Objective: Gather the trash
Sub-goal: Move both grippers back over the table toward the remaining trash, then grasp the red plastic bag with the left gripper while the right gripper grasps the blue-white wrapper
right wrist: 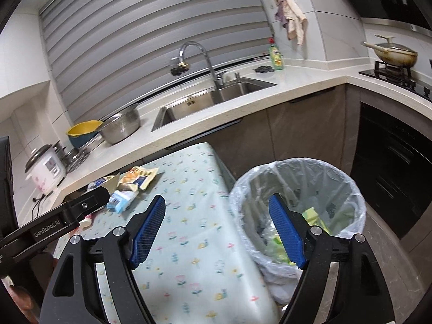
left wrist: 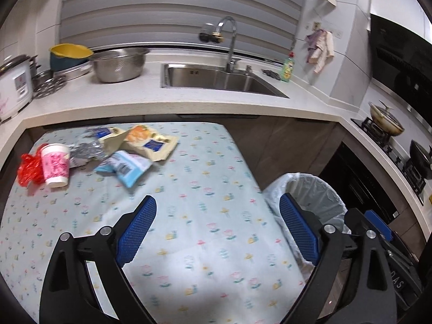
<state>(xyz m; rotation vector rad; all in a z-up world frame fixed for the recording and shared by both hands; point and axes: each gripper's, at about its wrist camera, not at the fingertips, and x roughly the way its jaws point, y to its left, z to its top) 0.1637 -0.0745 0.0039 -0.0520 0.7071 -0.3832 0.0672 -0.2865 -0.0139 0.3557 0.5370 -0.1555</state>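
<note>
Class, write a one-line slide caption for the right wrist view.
Open right gripper hovers between the floral table and lined trash bin.

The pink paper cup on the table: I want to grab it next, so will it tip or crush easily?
The pink paper cup stands upside down on its wide rim, so a push probably slides it rather than tips it. It looks thin-walled and light; a hard squeeze likely dents it.

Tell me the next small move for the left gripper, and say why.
Probably reach the left gripper forward and left toward the blue snack packet, the nearest of the trash on the table. Its jaws stand open and empty, wrappers and a pink cup still lie there, and the lined bin already holds some trash.
</note>
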